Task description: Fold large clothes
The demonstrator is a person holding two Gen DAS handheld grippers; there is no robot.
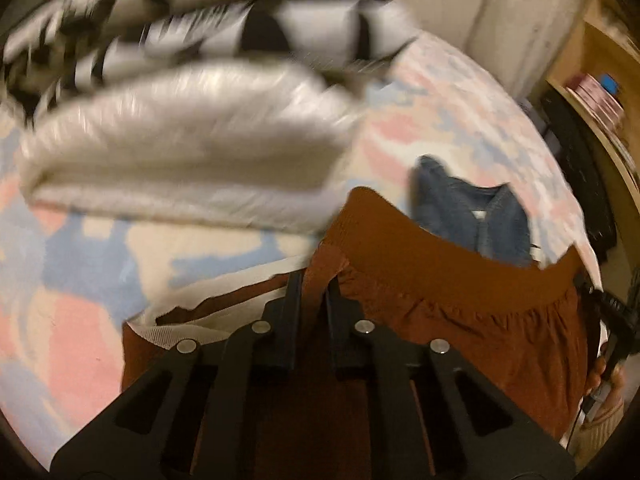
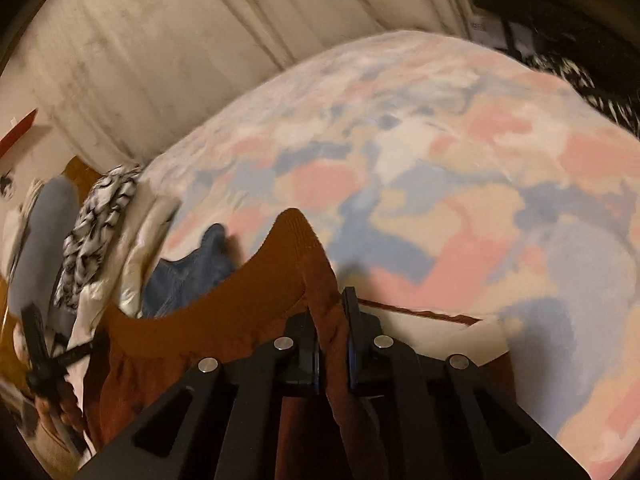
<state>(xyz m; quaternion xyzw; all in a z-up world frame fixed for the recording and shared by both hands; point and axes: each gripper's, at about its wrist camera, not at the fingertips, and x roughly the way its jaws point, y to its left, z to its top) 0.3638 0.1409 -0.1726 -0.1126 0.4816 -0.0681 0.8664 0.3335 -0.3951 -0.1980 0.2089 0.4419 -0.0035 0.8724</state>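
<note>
No writing or brand can be read anywhere; a small pale tag on the blue denim garment (image 1: 480, 208) is too blurred to make out. A rust-brown garment (image 1: 460, 300) with a wide ribbed waistband and gathered fabric below it lies on a bed cover (image 2: 440, 160) patterned in pink, blue and cream. The left gripper (image 1: 314, 280) has its fingers clamped on one end of the waistband at 6 o'clock. The right gripper (image 2: 330, 300) pinches the other end, fabric bunched between its fingers. A blurred white padded jacket (image 1: 180, 140) sits at 10 o'clock in the left view, beneath black-and-white cloth (image 1: 240, 20).
</note>
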